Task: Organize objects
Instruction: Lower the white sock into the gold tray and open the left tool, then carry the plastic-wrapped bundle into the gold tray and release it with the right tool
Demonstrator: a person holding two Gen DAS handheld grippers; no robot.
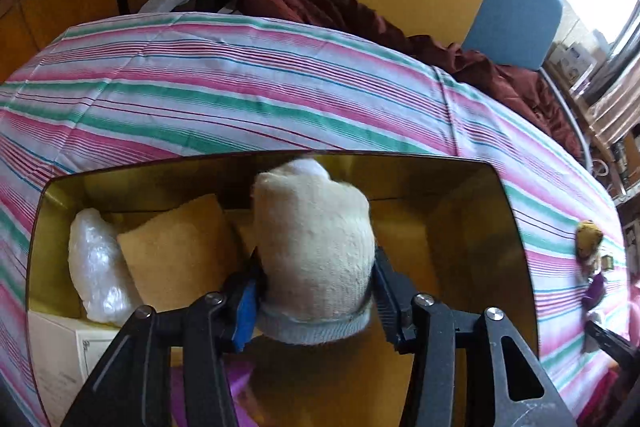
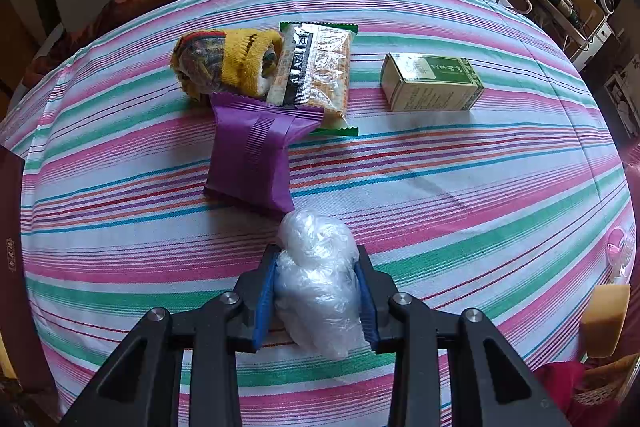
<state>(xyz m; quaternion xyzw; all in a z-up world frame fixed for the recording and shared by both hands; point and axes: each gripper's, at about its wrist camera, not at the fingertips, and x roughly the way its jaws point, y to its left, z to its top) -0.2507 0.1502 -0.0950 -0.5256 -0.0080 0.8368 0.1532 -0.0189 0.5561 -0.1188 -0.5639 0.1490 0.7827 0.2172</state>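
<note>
My left gripper (image 1: 316,263) is shut on a rolled cream sock (image 1: 312,227) with a grey cuff and holds it over an open gold-lined box (image 1: 400,155). Inside that box lie a white plastic bundle (image 1: 96,263), a yellow pad (image 1: 176,251) and a white paper (image 1: 56,347). My right gripper (image 2: 317,255) is shut on a crumpled clear plastic bag (image 2: 316,279) just above the striped tablecloth (image 2: 460,187). Ahead of it lie a purple packet (image 2: 256,155), a cracker packet (image 2: 316,75), a rolled yellow sock (image 2: 224,63) and a green box (image 2: 432,81).
Dark red fabric (image 1: 480,67) is heaped along the far edge of the table, with grey, yellow and blue panels behind it. A yellow sponge (image 2: 604,319) stands at the right edge of the right wrist view. A dark box side (image 2: 12,267) is at the left edge.
</note>
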